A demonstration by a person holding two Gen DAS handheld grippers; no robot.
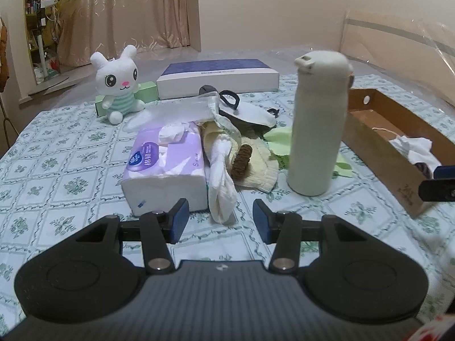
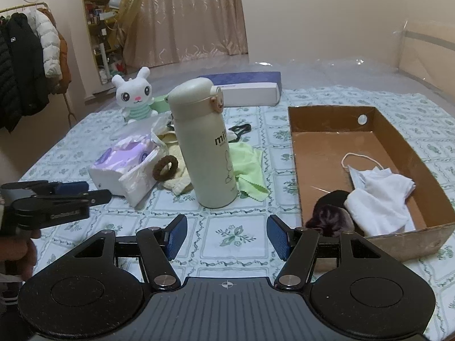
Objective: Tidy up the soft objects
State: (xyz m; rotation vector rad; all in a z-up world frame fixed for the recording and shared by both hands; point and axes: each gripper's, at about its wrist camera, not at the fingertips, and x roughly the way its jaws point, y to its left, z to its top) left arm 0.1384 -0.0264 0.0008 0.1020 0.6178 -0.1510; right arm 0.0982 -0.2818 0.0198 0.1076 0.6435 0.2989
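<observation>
Both the left gripper (image 1: 220,217) and right gripper (image 2: 227,234) are seen partly open and empty. Loose cloths (image 1: 224,167) lie piled beside the flask (image 1: 318,125); the cardboard box (image 2: 297,153) stands nearby. Cloth should be pinched low, the flask avoided.

L gripper (image 1: 220,218): jaws apart w/ nothing between the blue pads (image 1: 179,219), pointing fwd and tilted down, hovering low over the surface w/o touching anything. R gripper (image 2: 227,236): jaws apart a bit wider, also empty, same fwd-and-down tilt, pads clear of contact. From the R wrist view the L gripper shows side-on at the left edge, w/ the person's hand (image 2: 27,251) wrapped round its handle below; from the L wrist view only the tip of the R gripper pokes in at the right edge.
</observation>
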